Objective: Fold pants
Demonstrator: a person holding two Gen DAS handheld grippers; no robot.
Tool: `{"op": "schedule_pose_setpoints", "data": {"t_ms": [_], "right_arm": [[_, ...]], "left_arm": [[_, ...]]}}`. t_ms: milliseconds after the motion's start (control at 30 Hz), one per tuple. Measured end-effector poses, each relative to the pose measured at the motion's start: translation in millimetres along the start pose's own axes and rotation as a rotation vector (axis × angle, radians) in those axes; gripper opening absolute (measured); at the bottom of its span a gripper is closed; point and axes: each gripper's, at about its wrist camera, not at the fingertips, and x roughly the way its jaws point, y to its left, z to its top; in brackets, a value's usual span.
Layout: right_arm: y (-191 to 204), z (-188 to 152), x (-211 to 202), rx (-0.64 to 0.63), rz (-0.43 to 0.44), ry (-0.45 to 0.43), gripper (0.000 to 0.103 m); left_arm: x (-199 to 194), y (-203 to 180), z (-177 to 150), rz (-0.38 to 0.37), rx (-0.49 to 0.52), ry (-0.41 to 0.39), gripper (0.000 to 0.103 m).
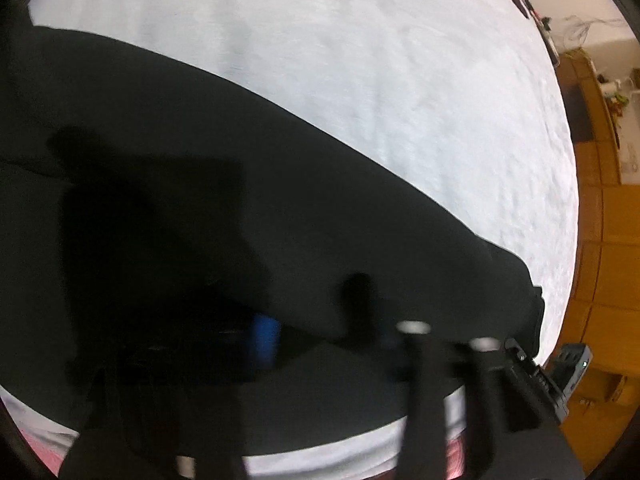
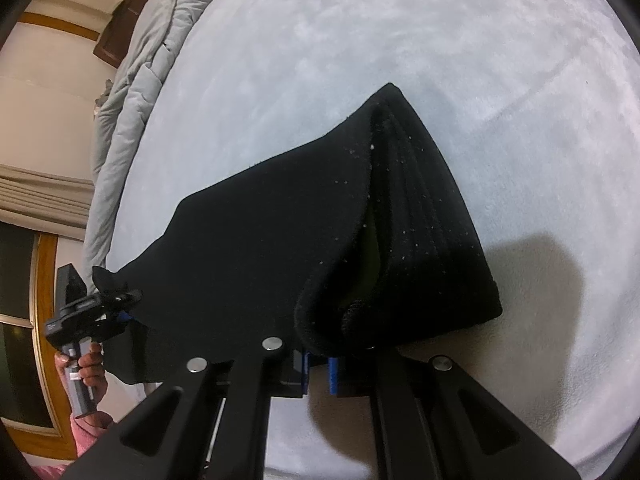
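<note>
Your right gripper [image 2: 318,364] was pinched closed on the waistband edge of the black pants [image 2: 280,240], its blue pads nearly meeting with the ribbed band bunched just above them. From there the cloth rose off the pale grey bedspread [image 2: 400,40] in a tent, the waistband gaping open, and ran away from that grip toward your left gripper [image 2: 116,300], which was clamped on another bunched corner of the same pants while your left hand [image 2: 86,368] held its handle. In the left wrist view that gripper [image 1: 320,332] was blurred and dark against the fabric, so the clamp could not be made out there; the pants [image 1: 240,200] lay as a long dark band across the bedspread [image 1: 360,60]. Beyond the pants, along the bedspread's far edge, a grey quilt [image 2: 136,92] lay rumpled.
</note>
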Motion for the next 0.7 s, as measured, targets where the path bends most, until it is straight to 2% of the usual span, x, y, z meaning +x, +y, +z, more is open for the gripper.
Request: {"op": "schedule_pose_setpoints", "data": {"t_ms": [67, 167, 300, 367, 433, 533, 600, 700], "right_arm": [[3.2, 1.0, -2.2, -0.005, -0.005, -0.002, 0.006], [8.8, 2.7, -9.0, -0.028, -0.015, -0.018, 0.008], [11.7, 6.3, -24.2, -0.049, -0.001, -0.057, 0.008], [10.3, 6.9, -30.9, -0.060, -0.016, -0.073, 0.008], [6.6, 7.4, -31.0, -0.064, -0.057, -0.072, 0.008], [-2.1, 5.1, -19.2, -0.051, -0.110, -0.039, 0.008], [-1.5, 3.5, -18.0, -0.045, -0.114, -0.043, 0.008], [5.9, 4.0, -24.0, -0.065, -0.153, -0.057, 0.018]], "left_arm": [[-1.3, 3.5, -1.8, -0.065, -0.035, -0.008, 0.006], [-14.0, 2.0, -17.6, -0.096, -0.055, -0.089, 0.004], [-49.7, -12.3, -67.3, -0.043, 0.023, -0.293, 0.004], [-59.3, -1.2, -97.2, -0.041, 0.034, -0.362, 0.005], [-48.9, 1.6, -122.8, -0.006, 0.057, -0.384, 0.006], [-19.5, 10.9, -131.6, 0.032, 0.056, -0.367, 0.008], [-13.4, 16.7, -131.7, -0.001, 0.053, -0.426, 0.008], [-16.9, 15.2, -126.5, -0.014, 0.044, -0.432, 0.009]]}}
